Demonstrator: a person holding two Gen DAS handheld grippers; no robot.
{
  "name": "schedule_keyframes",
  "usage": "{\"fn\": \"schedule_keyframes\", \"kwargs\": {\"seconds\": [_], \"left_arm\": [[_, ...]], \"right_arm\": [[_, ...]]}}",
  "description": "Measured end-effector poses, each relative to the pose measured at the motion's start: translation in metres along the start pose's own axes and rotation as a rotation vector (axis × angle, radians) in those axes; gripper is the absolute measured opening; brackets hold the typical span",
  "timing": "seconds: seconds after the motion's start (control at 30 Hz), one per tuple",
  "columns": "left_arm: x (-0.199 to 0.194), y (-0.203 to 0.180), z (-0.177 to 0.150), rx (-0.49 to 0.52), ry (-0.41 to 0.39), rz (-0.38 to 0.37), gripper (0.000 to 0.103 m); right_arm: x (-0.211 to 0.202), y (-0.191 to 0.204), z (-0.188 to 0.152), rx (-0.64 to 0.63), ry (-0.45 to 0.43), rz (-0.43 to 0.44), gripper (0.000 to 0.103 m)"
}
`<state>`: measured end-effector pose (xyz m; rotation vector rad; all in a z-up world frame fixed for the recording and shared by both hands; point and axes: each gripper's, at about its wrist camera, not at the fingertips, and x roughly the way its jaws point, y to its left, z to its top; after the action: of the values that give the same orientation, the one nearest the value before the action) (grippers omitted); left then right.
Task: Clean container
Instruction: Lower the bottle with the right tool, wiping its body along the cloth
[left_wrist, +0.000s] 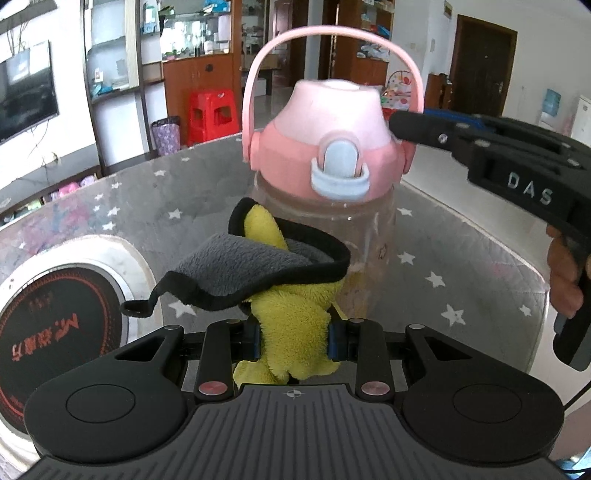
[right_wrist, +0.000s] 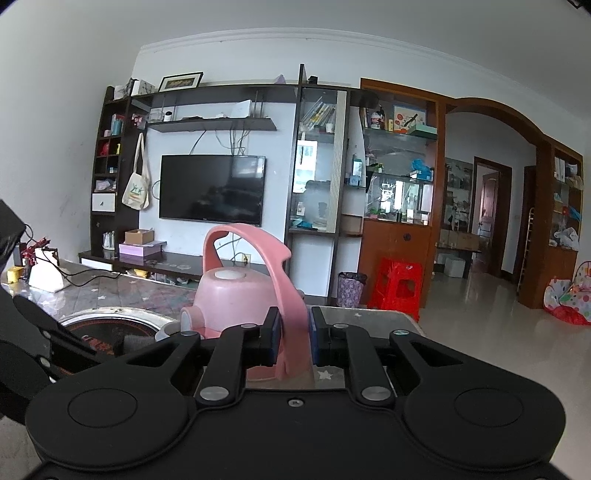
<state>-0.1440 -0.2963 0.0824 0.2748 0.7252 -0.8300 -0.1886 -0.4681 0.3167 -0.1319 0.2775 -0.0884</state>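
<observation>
Tongs both clamped, I am pinning the pink handle with the right tongs to steady the bottle mid-bench while the left tongs are pressing the cloth against its clear wall, wiping firmly without tipping.

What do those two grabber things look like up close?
Both are black plastic. The left gripper has two round discs, silver and reddish screw heads, a ribbed grey plate and blue pads on its jaws. The right gripper has the same discs, silver screws and blue pads; from the side it shows raised letters "DAS".
</observation>
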Motion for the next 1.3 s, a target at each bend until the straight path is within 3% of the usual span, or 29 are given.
{"fn": "schedule_keyframes", "kwargs": {"seconds": [0.83,0.97,1.3], "left_arm": [[0.018,0.001,-0.013,-0.081,0.083,0.034,0.032],[0.017,0.001,-0.013,-0.091,0.09,0.042,0.036],[0.008,0.001,-0.018,-0.139,0.088,0.068,0.045]], "right_arm": [[-0.013,0.013,-0.019,0.017,-0.011,0.001,0.021],[-0.016,0.015,-0.02,0.019,-0.017,-0.003,0.027],[-0.015,0.015,-0.031,0.047,0.017,-0.037,0.028]]}}
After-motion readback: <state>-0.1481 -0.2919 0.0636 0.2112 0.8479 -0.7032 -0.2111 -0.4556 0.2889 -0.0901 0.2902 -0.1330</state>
